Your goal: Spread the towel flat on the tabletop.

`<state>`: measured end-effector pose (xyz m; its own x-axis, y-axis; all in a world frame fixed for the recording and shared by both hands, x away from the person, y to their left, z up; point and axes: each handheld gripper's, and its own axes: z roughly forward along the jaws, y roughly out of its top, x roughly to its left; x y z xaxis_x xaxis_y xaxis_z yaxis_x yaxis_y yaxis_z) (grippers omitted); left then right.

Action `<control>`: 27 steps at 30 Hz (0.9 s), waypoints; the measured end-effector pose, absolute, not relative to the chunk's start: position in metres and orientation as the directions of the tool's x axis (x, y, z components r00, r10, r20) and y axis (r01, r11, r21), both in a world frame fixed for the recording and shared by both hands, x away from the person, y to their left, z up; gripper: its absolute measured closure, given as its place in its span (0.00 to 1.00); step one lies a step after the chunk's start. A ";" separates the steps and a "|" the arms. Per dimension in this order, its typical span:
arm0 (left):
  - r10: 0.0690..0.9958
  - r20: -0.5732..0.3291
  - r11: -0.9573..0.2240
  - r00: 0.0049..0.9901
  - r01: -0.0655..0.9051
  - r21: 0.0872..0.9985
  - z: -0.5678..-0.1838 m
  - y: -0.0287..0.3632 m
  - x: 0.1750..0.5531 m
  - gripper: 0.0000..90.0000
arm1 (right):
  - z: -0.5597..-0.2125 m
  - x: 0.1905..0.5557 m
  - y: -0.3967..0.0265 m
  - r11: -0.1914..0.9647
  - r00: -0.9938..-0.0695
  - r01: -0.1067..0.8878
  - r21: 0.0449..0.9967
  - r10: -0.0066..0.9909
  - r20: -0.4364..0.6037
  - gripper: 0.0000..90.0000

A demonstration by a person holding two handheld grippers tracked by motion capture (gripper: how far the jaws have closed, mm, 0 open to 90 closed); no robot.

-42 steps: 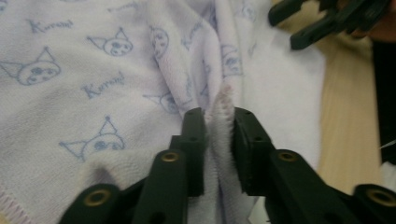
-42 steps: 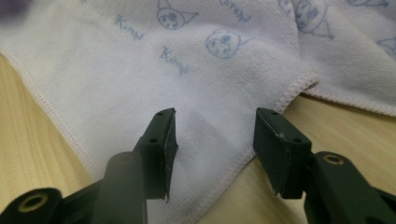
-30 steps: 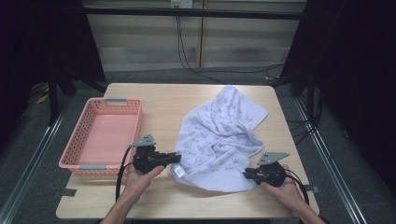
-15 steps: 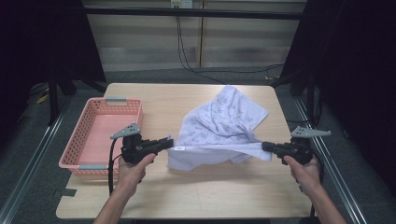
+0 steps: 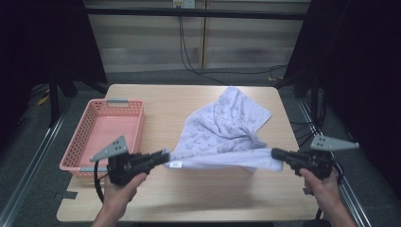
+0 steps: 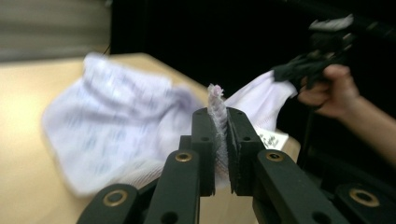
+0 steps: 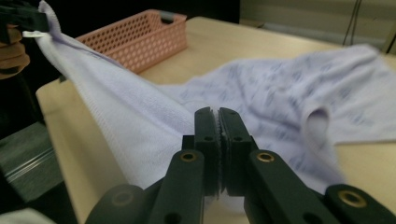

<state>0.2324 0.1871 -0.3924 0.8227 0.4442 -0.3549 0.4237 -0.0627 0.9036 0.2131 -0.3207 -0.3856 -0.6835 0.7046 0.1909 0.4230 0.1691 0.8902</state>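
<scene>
Step in hand, as I read it: stretching out one edge of the towel (image 5: pixel 227 130) to spread or fold it.

- Left tool (image 5: pixel 163 156), lower left of the high view: jaws clamped on a towel corner. Left gripper view shows the terry edge pinched between its pads, a tuft sticking out on top (image 6: pixel 216 95).
- Right tool (image 5: pixel 275 153), lower right: also clamped on cloth; right gripper view shows fabric squeezed in the jaws (image 7: pixel 218 122).
- Towel: the near edge hangs taut between the two tools, lifted off the table (image 5: pixel 156 101). The rest drapes back toward upper right of centre, far part lying rumpled on the wood. Small label near the left corner (image 5: pixel 176 164).

Next move, my guess: lift higher and pull the cloth toward the near edge so the bunched far part slides flat, or swing the held edge forward over it for a fold. Either needs both grips held and equal tension; a slack side will twist the cloth.

Room:
- Pink basket (image 5: pixel 106 135) at centre left, just beside the left tool, towel not touching it. Keep left-hand travel away from its rim.
- Far towel corner sits close to the table's right edge; dragging right could drop it over.
- Bare wood near the bottom edge and in the upper left gives space to lay it flat.
</scene>
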 end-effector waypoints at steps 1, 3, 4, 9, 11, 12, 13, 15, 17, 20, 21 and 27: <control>0.441 -0.366 -0.062 0.819 0.435 0.898 -0.397 0.190 0.225 0.92 | -0.391 0.206 -0.320 0.171 -0.689 0.430 0.886 0.697 0.200 0.97; 0.416 -0.405 -0.036 0.814 0.460 0.887 -0.399 0.197 0.209 0.93 | -0.397 0.189 -0.317 0.180 -0.703 0.430 0.884 0.681 0.204 0.97; 0.411 -0.414 -0.028 0.812 0.465 0.885 -0.397 0.200 0.200 0.93 | -0.397 0.178 -0.314 0.183 -0.713 0.414 0.892 0.674 0.192 0.97; 0.408 -0.340 -0.064 0.847 0.398 0.915 -0.387 0.212 0.159 0.82 | -0.384 0.128 -0.311 0.198 -0.762 0.373 0.906 0.622 0.178 0.81; 0.429 -0.353 -0.068 0.832 0.419 0.906 -0.394 0.218 0.159 0.76 | -0.387 0.122 -0.313 0.203 -0.748 0.376 0.904 0.643 0.167 0.67; 0.451 -0.357 -0.063 0.818 0.428 0.902 -0.396 0.221 0.163 0.77 | -0.389 0.123 -0.314 0.199 -0.750 0.375 0.905 0.640 0.170 0.66; 0.467 -0.353 -0.068 0.811 0.431 0.900 -0.398 0.224 0.168 0.76 | -0.390 0.125 -0.315 0.192 -0.746 0.382 0.904 0.641 0.179 0.63; 0.472 -0.368 -0.077 0.801 0.453 0.888 -0.404 0.224 0.180 0.75 | -0.394 0.132 -0.314 0.194 -0.736 0.392 0.899 0.652 0.180 0.63; 0.476 -0.365 -0.110 0.800 0.466 0.878 -0.408 0.220 0.193 0.75 | -0.400 0.141 -0.310 0.186 -0.737 0.396 0.899 0.649 0.190 0.60; 0.474 -0.366 -0.162 0.800 0.489 0.857 -0.418 0.207 0.214 0.77 | -0.409 0.156 -0.303 0.208 -0.731 0.406 0.890 0.659 0.179 0.58; 0.488 -0.352 -0.180 0.799 0.486 0.855 -0.421 0.201 0.221 0.78 | -0.413 0.162 -0.301 0.214 -0.729 0.416 0.884 0.659 0.184 0.58; 0.457 -0.404 -0.250 0.792 0.550 0.797 -0.452 0.165 0.277 0.80 | -0.448 0.215 -0.289 0.275 -0.701 0.492 0.826 0.688 0.187 0.57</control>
